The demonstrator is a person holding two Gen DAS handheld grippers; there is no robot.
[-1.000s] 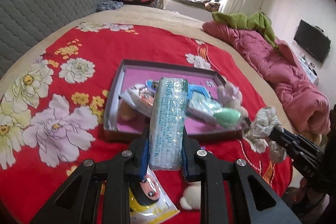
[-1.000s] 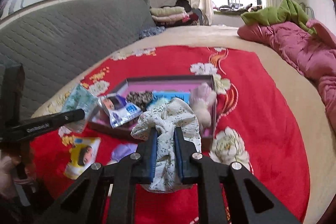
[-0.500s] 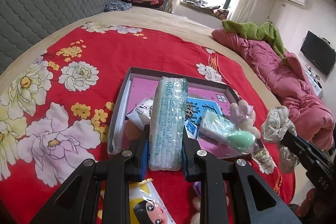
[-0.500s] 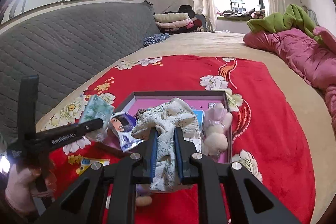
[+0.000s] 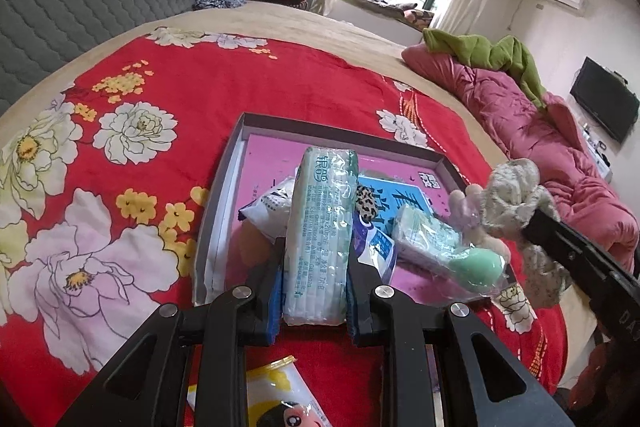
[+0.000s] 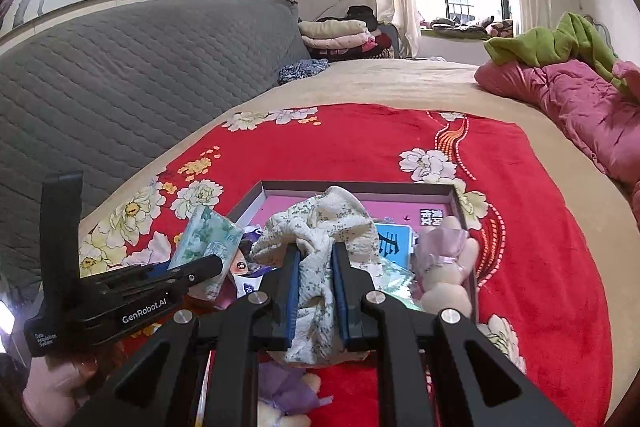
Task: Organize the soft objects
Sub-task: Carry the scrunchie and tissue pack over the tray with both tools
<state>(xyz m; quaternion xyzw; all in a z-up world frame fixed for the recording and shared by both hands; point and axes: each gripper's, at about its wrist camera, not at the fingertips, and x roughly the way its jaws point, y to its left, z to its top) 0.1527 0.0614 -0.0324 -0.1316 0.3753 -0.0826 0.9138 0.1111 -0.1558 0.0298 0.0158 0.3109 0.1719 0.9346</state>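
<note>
Left wrist: left gripper [image 5: 312, 267] clamps a tissue pack [image 5: 320, 227] upright between its pads, held above the near edge of the box [image 5: 224, 183] on the red blanket [image 5: 180, 99]. Right wrist: right gripper [image 6: 316, 283] grips a floral cloth [image 6: 320, 235], bunched over its fingertips, above the box's near side.

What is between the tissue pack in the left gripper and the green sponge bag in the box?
In the left wrist view, a leopard-print item and a blue card.
</note>
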